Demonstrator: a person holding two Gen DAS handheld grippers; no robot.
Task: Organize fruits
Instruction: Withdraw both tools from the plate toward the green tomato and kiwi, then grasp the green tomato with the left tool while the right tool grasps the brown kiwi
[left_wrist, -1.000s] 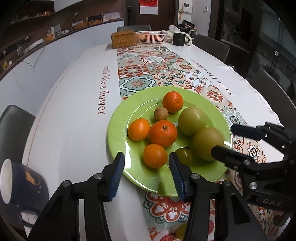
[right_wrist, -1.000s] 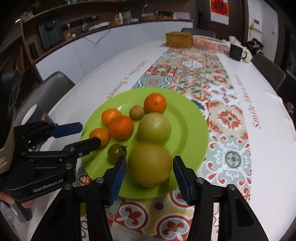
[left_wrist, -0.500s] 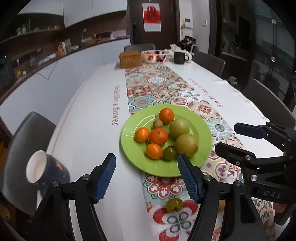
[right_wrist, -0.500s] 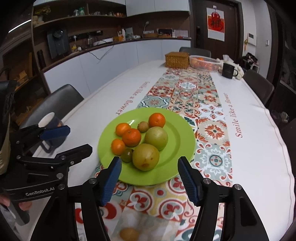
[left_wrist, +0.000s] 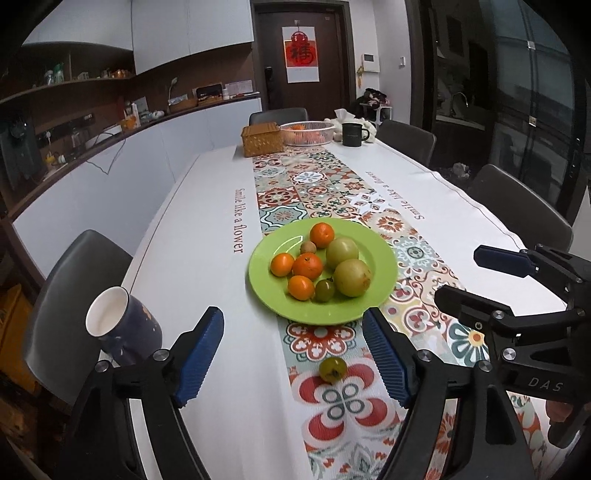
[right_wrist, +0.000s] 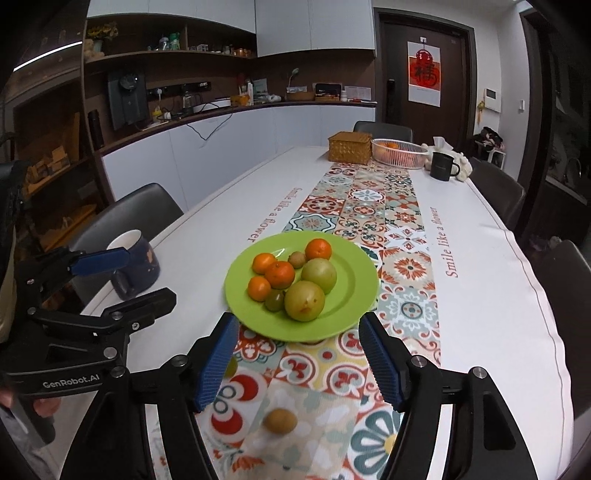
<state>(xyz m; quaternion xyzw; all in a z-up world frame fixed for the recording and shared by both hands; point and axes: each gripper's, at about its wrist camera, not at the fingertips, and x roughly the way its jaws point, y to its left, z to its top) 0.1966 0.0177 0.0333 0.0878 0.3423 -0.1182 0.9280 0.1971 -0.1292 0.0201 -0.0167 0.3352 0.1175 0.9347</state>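
Left wrist view first: we see a mug (left_wrist: 122, 328) at the table edge, then our left gripper (left_wrist: 293, 354) spread wide and holding nothing, with a small green fruit (left_wrist: 332, 369) loose on the runner between its fingers. Beyond sits the green plate (left_wrist: 384, 266) carrying eight fruits. Our right gripper (right_wrist: 299, 363) is likewise spread and bare; a brown fruit (right_wrist: 281, 420) lies below it. We judge most fruit gathered, two left. One blue pad hides most of the green fruit in the right view.
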